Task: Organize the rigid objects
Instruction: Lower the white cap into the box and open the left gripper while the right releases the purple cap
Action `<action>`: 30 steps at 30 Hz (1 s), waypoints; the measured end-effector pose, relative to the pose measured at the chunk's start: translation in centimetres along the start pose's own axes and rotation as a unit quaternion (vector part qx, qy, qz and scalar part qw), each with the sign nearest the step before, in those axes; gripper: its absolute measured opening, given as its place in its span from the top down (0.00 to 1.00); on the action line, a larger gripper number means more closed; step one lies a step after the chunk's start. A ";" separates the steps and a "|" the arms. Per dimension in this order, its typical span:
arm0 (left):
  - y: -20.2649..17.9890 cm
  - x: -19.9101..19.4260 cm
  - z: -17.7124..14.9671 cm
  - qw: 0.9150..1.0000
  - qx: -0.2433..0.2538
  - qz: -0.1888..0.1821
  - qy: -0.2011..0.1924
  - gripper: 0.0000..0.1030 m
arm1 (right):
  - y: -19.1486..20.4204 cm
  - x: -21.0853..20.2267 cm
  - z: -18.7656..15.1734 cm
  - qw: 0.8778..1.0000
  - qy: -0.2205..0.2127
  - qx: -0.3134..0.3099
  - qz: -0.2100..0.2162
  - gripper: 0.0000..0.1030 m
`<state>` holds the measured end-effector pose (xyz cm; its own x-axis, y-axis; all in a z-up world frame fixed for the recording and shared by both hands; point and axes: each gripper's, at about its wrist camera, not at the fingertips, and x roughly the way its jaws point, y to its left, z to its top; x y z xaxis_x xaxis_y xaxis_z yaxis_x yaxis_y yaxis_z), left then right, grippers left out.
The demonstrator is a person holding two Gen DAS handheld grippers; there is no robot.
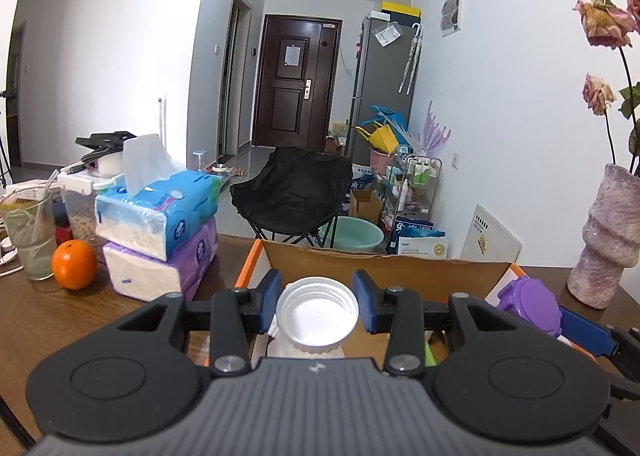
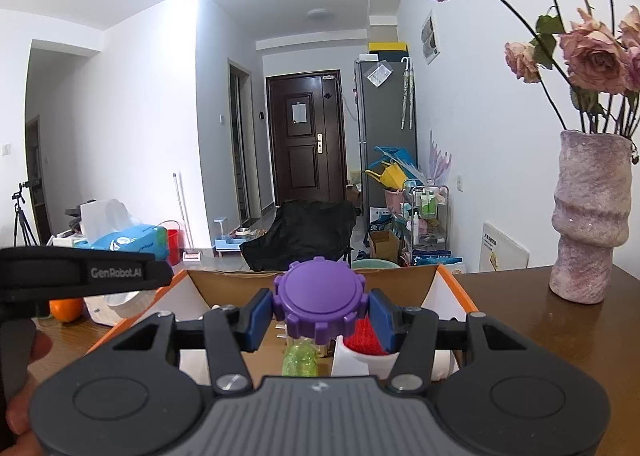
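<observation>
Both grippers point slightly downward over the cardboard box (image 1: 384, 260): left gripper (image 1: 317, 306) clamps a white cap (image 1: 317, 312), right gripper (image 2: 319, 314) grips a purple lid (image 2: 320, 296); "GenRobot.AI" is printed on the left gripper.

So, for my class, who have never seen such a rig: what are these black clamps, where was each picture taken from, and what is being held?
No robot here: a person carries two hand-held grippers, each with a fisheye camera looking along its fingers. The left view shows the left gripper clamped on a white cap. The right view shows the right gripper clamped on a purple lid. Both hang over an open cardboard box on a wooden table. Nearby stand tissue packs, an orange and a vase.
</observation>
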<state>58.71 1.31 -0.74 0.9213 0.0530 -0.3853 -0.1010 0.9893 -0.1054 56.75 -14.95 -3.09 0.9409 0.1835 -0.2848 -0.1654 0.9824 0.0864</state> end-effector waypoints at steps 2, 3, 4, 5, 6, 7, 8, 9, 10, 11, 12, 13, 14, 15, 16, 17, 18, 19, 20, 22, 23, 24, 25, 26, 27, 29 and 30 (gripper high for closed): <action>-0.1 0.5 0.1 1.000 0.005 0.001 0.001 0.60 | 0.1 0.6 0.2 1.000 0.004 -0.005 0.001 0.50; -0.2 0.8 0.1 1.000 0.007 0.001 0.002 0.60 | 0.1 0.9 0.3 1.000 0.006 -0.007 0.001 0.50; -0.2 0.9 0.0 1.000 0.009 0.002 0.002 0.60 | 0.2 1.2 0.3 1.000 0.009 -0.010 0.000 0.50; -0.3 1.2 0.1 1.000 0.011 0.002 0.004 0.60 | 0.2 1.5 0.3 1.000 0.012 -0.013 0.000 0.50; -0.2 1.5 0.1 1.000 0.011 0.002 0.006 0.60 | 0.2 1.7 0.3 1.000 0.015 -0.015 -0.001 0.50; -0.2 1.7 0.1 1.000 0.011 0.001 0.009 0.60 | 0.2 1.9 0.3 1.000 0.017 -0.017 0.000 0.50; -0.1 2.0 0.1 1.000 0.011 -0.001 0.012 0.60 | 0.1 2.1 0.3 1.000 0.019 -0.019 0.000 0.50; 0.0 2.2 0.1 1.000 0.010 -0.003 0.016 0.60 | 0.1 2.3 0.4 1.000 0.021 -0.020 0.000 0.50; 0.0 2.4 0.1 1.000 0.012 -0.002 0.019 0.60 | 0.0 2.4 0.4 1.000 0.024 -0.021 0.000 0.50; 0.0 2.6 0.0 1.000 0.014 0.000 0.020 0.60 | -0.1 2.6 0.4 0.999 0.026 -0.021 0.000 0.50; 0.0 2.7 0.0 1.000 0.015 0.001 0.022 0.60 | -0.1 2.7 0.5 0.999 0.030 -0.022 0.000 0.50; 0.0 2.8 0.0 1.000 0.017 0.002 0.024 0.60 | -0.1 2.7 0.5 0.999 0.034 -0.023 -0.001 0.50; 0.0 2.8 0.0 0.999 0.019 0.003 0.027 0.59 | -0.3 2.8 0.6 0.999 0.038 -0.021 0.000 0.49; -0.1 2.8 0.0 0.999 0.022 0.006 0.029 0.57 | -0.5 2.8 0.7 0.999 0.042 -0.018 0.000 0.49; -0.1 2.9 -0.1 0.999 0.026 0.009 0.030 0.54 | -0.7 2.8 0.7 0.999 0.043 -0.016 -0.002 0.42; -0.1 2.9 -0.1 0.999 0.030 0.012 0.032 0.48 | -0.8 2.7 0.7 0.999 0.044 -0.016 -0.006 0.36; -0.1 2.9 -0.1 0.999 0.031 0.014 0.033 0.42 | -1.0 2.7 0.8 0.999 0.043 -0.018 -0.010 0.22; -0.1 2.8 -0.1 0.999 0.031 0.021 0.033 0.25 | -1.1 2.7 0.8 0.999 0.041 -0.021 -0.015 0.12; 0.0 2.7 0.0 0.999 0.032 0.030 0.029 0.12 | -1.2 2.6 0.9 0.999 0.038 -0.023 -0.020 0.09; 0.0 2.3 0.1 0.998 0.038 0.046 0.017 0.00 | -1.6 2.5 1.0 0.999 0.039 -0.021 -0.027 0.01; 0.1 2.1 0.2 0.998 0.041 0.049 0.012 0.00 | -1.8 2.5 1.1 0.999 0.038 -0.018 -0.029 0.00; 0.2 1.9 0.2 0.998 0.041 0.050 0.010 0.00 | -2.0 2.4 1.2 0.999 0.037 -0.014 -0.029 0.00; 0.3 1.9 0.3 0.998 0.042 0.049 0.011 0.00 | -2.1 2.3 1.3 0.999 0.037 -0.011 -0.029 0.00; 0.3 1.9 0.4 0.998 0.041 0.048 0.011 0.00 | -2.3 2.2 1.4 0.999 0.036 -0.009 -0.029 0.00; 0.3 1.8 0.4 0.998 0.041 0.050 0.010 0.00 | -2.3 2.1 1.4 0.999 0.035 -0.008 -0.031 0.00; 0.4 1.7 0.5 0.998 0.040 0.054 0.012 0.00 | -2.4 2.1 1.6 0.999 0.035 -0.007 -0.034 0.00; 0.5 1.5 0.6 0.998 0.039 0.055 0.012 0.00 | -2.4 2.0 1.7 0.999 0.035 -0.006 -0.033 0.00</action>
<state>60.28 1.97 -0.82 0.8973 0.1593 -0.4116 -0.1701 0.9854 0.0105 59.53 -16.98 -2.29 0.9271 0.1203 -0.3551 -0.1079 0.9927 0.0545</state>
